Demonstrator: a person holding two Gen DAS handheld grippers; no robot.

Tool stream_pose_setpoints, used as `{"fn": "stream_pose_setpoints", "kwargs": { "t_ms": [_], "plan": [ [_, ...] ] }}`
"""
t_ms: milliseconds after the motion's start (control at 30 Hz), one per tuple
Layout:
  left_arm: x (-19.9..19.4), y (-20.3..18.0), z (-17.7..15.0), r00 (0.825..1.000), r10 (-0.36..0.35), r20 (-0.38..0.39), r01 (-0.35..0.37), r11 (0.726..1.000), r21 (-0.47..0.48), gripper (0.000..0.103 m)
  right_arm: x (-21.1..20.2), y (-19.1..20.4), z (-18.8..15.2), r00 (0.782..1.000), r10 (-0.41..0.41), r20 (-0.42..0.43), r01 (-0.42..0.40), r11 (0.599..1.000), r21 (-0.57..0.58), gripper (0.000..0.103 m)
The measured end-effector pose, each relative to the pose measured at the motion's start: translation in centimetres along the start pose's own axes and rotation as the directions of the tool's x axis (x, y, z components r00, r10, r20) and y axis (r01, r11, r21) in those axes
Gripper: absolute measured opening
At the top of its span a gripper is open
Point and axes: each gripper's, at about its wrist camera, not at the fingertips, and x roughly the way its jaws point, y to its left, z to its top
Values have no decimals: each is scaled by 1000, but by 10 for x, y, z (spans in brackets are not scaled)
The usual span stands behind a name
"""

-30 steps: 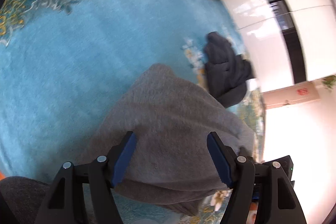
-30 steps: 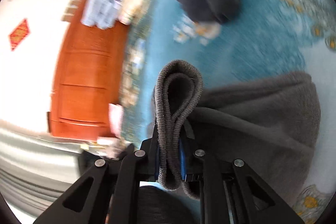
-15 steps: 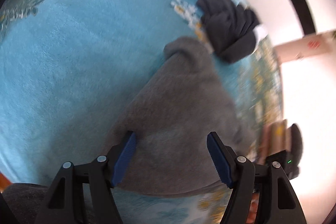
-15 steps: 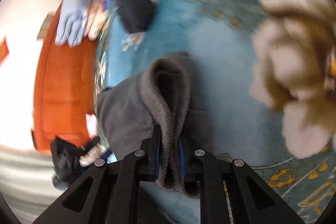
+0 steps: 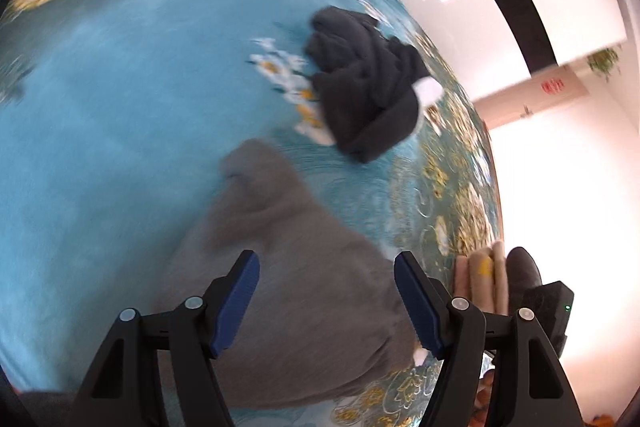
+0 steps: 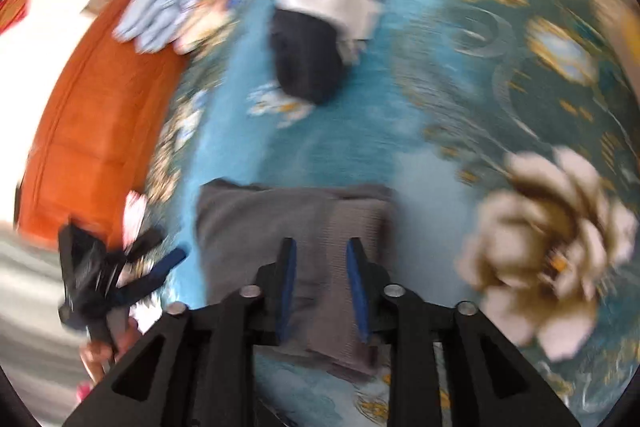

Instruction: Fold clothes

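Covering the floor, a blue floral carpet (image 5: 100, 115) under a grey garment (image 6: 280, 219); left hand-held gripper (image 5: 326, 303) apart, right hand-held gripper (image 6: 322, 287) opening

A broad stretch of bare blue patterned carpet (image 5: 104, 131) is lying open left of the folded grey knitted garment (image 5: 288, 287). A crumpled dark fleece garment (image 5: 364, 95) is blocking the far side (near the carpet's flowered border), well apart.

1. I can read no text, brand or number in either view.
2. A red mark (image 5: 551, 85) sits on a pale wall panel in my left wrist view, possibly characters, too small to read.
3. A red square sign (image 6: 14, 9) on the white wall in my right wrist view is blurred.
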Motion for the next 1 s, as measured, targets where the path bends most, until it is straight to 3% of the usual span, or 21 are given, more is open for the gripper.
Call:
{"fn": "stream_pose_setpoints", "kwargs": {
  "t_ms": [100, 233, 433, 500, 567, 633, 733, 800, 900, 1000],
  "plan": [
    [19, -5, 6, 998, 39, -50, -38, 999, 38, 74, 19, 7, 0, 1000, 4, -14, -5, 999, -54, 34],
    [47, 24, -2, 988, 93, -125, -93, 996, -1, 73, 63, -17, -7, 996, -16, -92, 17, 1000, 11, 40],
    [26, 37, -9, 999, -37, -38, 35, 998, -56, 74, 57, -36, -4, 997, 46, -68, -42, 998, 49, 39],
    [9, 35, -8, 999, -40, 2, 40, 998, -38, 76, 41, -35, -1, 997, 65, -43, -63, 997, 41, 41],
    [-4, 38, -6, 1000, 21, 21, -20, 999, -28, 88, 21, -38, -1, 996, 90, 12, -91, 995, 36, 53],
    [-10, 52, -2, 998, 56, -16, -57, 995, -77, 95, 8, -49, -2, 996, 86, 35, -88, 994, 59, 58],
    [-9, 70, 0, 986, 138, -99, -150, 979, -135, 96, 10, -75, -8, 998, 59, -26, -55, 989, 134, 59],
    [-10, 65, -3, 969, 208, -135, -220, 972, -86, 96, 8, -79, -17, 999, 12, -41, -6, 987, 159, 59],
    [-15, 36, -12, 962, 237, -138, -229, 971, 69, 96, -8, -66, -18, 1000, -4, 18, 2, 995, 97, 59],
    [-17, 8, -21, 962, 249, -113, -222, 952, 211, 96, -20, -40, -18, 998, 22, 60, -20, 999, -32, 59]
  ]
}}
